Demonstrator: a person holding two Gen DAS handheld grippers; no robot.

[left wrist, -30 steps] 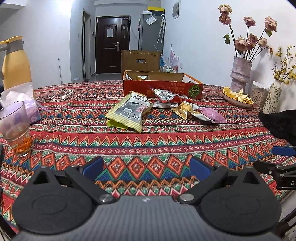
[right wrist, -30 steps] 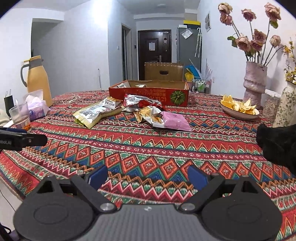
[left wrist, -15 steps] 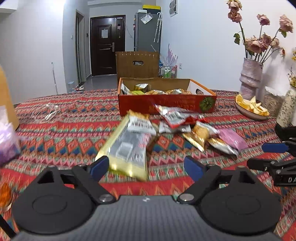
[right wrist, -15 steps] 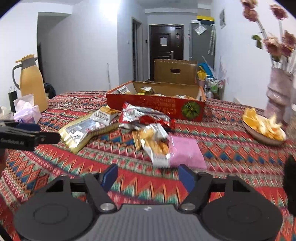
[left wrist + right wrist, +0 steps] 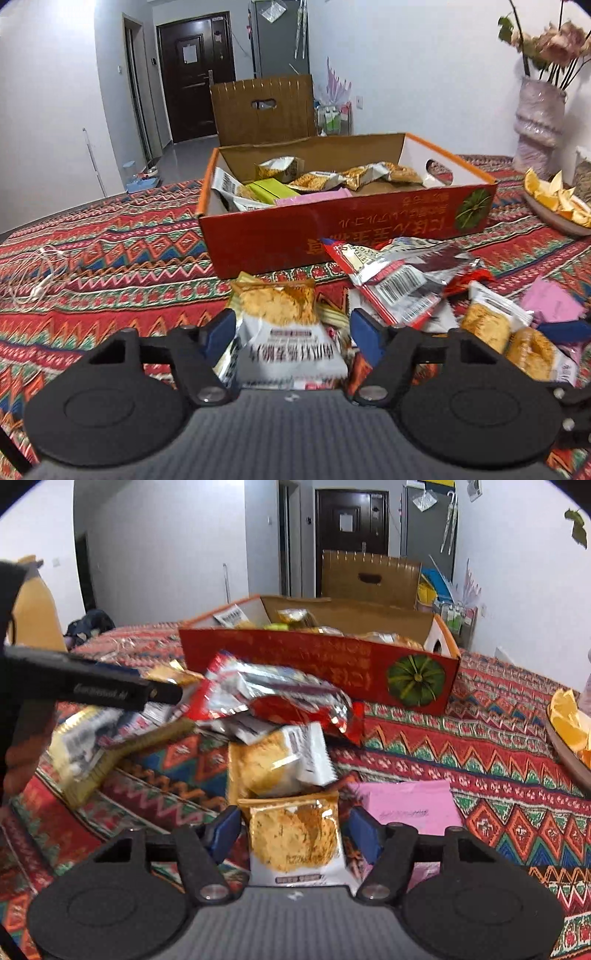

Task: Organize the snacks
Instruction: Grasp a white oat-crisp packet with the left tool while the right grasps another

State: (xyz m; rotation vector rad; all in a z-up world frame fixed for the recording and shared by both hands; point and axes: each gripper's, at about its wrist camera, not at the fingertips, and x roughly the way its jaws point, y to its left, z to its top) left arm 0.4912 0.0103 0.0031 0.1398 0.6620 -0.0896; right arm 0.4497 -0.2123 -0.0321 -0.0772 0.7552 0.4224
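Observation:
A red cardboard box [image 5: 258, 236] holding several snack packs stands on the patterned tablecloth; it also shows in the right wrist view [image 5: 295, 653]. Loose snack packs lie in front of it. My left gripper [image 5: 293, 334] is open with its blue pads either side of a gold and white snack pack [image 5: 284, 332]. My right gripper [image 5: 295, 829] is open around another gold and white snack pack [image 5: 295, 842]. A silver and red bag [image 5: 273, 701] and a pink pack [image 5: 410, 805] lie close by. The left gripper's finger [image 5: 92, 686] shows at the left.
A plate of orange peel [image 5: 554, 199] and a vase of dried roses [image 5: 537, 122] stand at the right. A yellow jug [image 5: 33, 613] is at the left. White cable [image 5: 33, 277] lies on the cloth. A wooden chair [image 5: 264, 105] is behind the box.
Both grippers have moved forward and down to the loose snack pile. Each now has a gold and white pack between its open fingers, and the fingers have narrowed.

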